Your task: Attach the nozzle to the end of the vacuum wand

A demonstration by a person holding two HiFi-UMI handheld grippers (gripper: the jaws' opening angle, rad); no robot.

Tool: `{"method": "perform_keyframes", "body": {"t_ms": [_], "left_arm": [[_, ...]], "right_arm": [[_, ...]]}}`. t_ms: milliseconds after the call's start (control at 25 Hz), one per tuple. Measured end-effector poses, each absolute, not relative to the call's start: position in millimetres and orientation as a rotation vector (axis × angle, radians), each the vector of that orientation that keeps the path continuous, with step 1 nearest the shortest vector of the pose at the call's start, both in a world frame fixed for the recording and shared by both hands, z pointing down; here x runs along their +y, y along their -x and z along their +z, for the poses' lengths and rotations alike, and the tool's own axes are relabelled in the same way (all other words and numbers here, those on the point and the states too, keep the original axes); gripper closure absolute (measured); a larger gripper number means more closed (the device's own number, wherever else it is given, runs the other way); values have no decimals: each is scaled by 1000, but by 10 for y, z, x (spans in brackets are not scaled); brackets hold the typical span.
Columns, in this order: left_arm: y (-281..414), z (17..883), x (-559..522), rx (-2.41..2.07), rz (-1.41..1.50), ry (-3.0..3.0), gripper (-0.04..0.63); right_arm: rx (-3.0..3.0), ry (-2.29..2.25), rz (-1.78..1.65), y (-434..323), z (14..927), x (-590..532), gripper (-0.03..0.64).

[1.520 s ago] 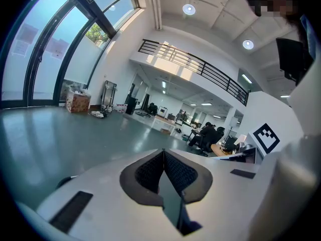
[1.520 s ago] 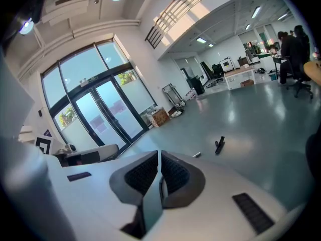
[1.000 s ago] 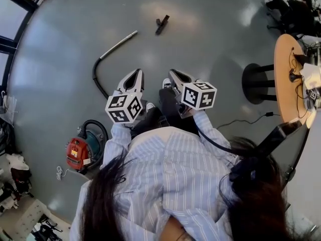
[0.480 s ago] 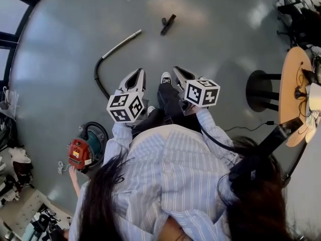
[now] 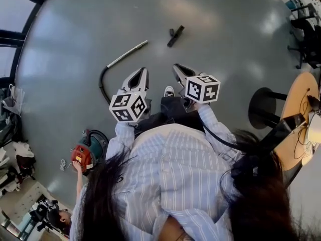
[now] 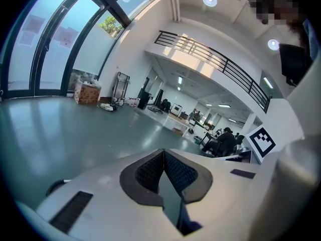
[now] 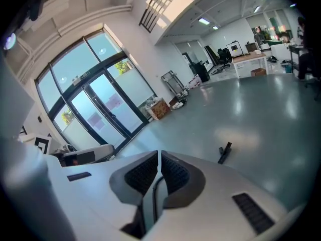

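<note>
Grey floor [image 5: 225,34] beneath closed, empty jaws

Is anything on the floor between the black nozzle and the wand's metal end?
Nothing visible: only bare grey floor lies between the small black plastic nozzle and the free end of the silver metal vacuum wand.

There's the nozzle [image 5: 175,35], small, black and narrow, lying flat on the grey floor [image 5: 225,44] at a diagonal, all on its own. Well apart to its left is the vacuum wand [image 5: 128,53], a slim silver tube, flat and slanted too. Its free upper end points toward the nozzle, and its lower end runs into a curved black hose [image 5: 102,82]. The two are not joined.
</note>
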State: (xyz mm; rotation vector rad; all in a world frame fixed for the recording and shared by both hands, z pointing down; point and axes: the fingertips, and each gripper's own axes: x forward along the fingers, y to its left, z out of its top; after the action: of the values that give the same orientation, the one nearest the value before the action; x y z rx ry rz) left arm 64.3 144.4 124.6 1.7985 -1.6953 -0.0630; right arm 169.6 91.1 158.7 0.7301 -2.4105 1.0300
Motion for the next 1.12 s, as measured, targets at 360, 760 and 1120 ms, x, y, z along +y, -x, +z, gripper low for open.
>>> {"method": "perform_keyframes", "body": {"t_ms": [360,760,1120], "left_arm": [[-514,1210,886,-1747,-69,-1721,589],[310,1369,517,-1745,-76,-1648,589],[1032,1792,-275,-1572,61,-1737,589]], "right_arm": [[-2394,-668,1070,-1544,1672,206,592],[-2332,-675,1104,-928,1852,-159,592],[-2254,-859,1165,-468,2140,-890,591]]}}
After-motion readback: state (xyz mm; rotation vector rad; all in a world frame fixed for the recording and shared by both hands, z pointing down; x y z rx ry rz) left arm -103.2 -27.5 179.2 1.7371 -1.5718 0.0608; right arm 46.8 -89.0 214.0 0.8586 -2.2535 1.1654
